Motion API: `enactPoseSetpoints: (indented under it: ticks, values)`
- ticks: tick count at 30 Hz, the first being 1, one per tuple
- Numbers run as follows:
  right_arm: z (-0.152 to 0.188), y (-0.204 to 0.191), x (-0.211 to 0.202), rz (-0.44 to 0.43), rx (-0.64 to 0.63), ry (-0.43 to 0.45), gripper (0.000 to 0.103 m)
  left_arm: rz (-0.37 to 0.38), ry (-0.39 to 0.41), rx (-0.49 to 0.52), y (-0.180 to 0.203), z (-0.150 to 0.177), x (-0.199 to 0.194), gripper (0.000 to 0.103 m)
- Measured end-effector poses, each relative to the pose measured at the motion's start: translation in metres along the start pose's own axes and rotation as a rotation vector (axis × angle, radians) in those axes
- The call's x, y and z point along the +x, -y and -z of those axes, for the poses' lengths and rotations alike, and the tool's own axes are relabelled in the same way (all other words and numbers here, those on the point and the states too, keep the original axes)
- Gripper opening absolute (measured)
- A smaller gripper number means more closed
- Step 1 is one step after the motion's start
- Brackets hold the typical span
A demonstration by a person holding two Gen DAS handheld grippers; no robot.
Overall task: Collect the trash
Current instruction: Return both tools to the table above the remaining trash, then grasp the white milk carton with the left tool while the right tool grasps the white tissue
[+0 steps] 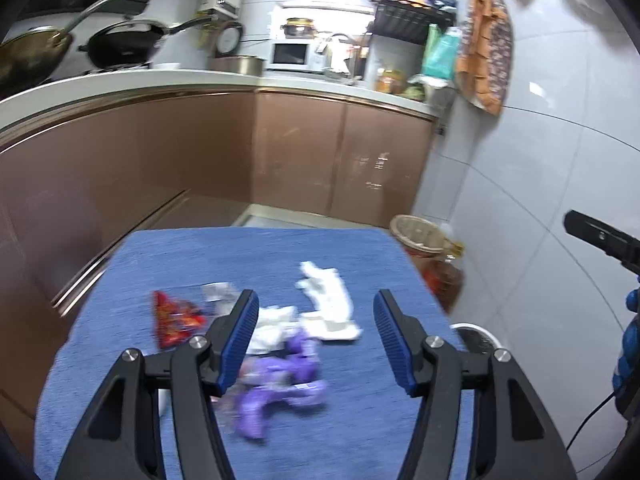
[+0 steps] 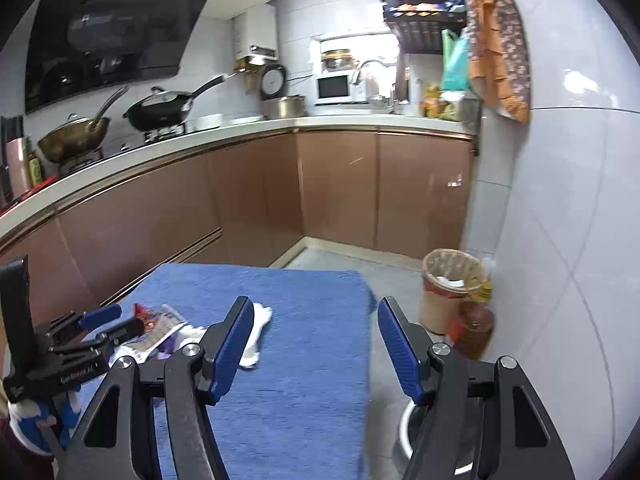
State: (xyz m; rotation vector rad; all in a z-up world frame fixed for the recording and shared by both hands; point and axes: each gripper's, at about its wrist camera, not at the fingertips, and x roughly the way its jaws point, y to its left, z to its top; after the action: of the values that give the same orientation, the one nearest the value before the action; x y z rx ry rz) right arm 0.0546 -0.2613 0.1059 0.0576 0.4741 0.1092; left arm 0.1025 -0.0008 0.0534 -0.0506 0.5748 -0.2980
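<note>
A blue cloth-covered table (image 1: 200, 432) carries the trash. On it lie a red snack wrapper (image 1: 174, 318), a silver wrapper (image 1: 218, 294), crumpled white tissue (image 1: 328, 300) and a blurred purple wrapper (image 1: 276, 384). My left gripper (image 1: 316, 332) hovers above this pile, open, with nothing between its blue pads. My right gripper (image 2: 316, 344) hangs open over the table's right edge (image 2: 366, 320), also empty. In the right wrist view the left gripper (image 2: 116, 322) shows at the left over the wrappers (image 2: 160, 328), with the white tissue (image 2: 256, 336) beside it.
A lined waste basket (image 2: 448, 288) stands on the floor by the tiled wall, with an oil bottle (image 2: 474, 328) in front of it. A round white bin (image 2: 404, 432) sits at the table's right side. Brown cabinets and a counter with pans run behind.
</note>
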Motion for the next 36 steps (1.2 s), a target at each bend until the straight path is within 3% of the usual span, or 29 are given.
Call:
enactPoseSetpoints:
  ticks: [4, 10, 23, 36]
  values:
    - [0.001, -0.011, 0.024, -0.053, -0.003, -0.039, 0.062, -0.042, -0.030, -0.001, -0.035, 0.007, 0.008, 0.058]
    - [0.008, -0.022, 0.069, -0.111, -0.008, -0.111, 0.062, -0.023, -0.125, 0.073, -0.055, 0.020, 0.042, 0.057]
    - [0.032, -0.022, 0.150, -0.173, 0.003, -0.238, 0.062, -0.028, -0.277, 0.114, -0.072, 0.030, 0.123, 0.051]
    - [0.043, -0.040, 0.218, -0.268, 0.015, -0.332, 0.062, -0.036, -0.349, 0.147, -0.083, 0.040, 0.153, 0.045]
